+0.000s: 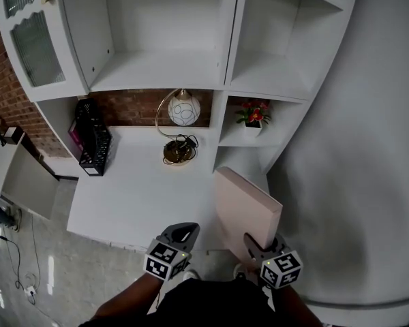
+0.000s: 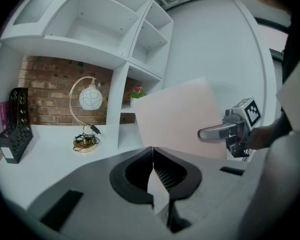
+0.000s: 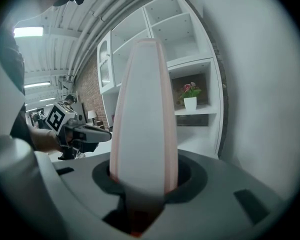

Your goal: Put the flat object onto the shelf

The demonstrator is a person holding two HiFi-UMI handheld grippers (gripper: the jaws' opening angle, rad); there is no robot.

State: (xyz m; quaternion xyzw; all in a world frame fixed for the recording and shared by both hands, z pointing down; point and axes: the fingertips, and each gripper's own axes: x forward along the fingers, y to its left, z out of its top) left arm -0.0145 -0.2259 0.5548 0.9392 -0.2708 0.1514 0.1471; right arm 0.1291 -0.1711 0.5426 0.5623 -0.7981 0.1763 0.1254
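Flat object (image 1: 249, 213), a pale pink panel, stands up on edge at the lower centre-right of the head view, short of the desk's front edge, with the right gripper (image 1: 253, 247) clamped on its near edge. The left gripper (image 1: 180, 231) hangs just beside it at lower centre, jaws pressed together on nothing. The white shelf unit (image 1: 157, 70) fills the top of the frame, its wide upper bays bare. Now the danger: that's a broad panel pinched at one edge, so it could swing or slip in the pads, and a leading corner could clip a divider on the way in. As for containers, the black mesh file holder (image 1: 93, 138) at mid-left has something magenta tucked inside, and the little white pot (image 1: 252, 129) in the right-hand cubby carries red flowers.
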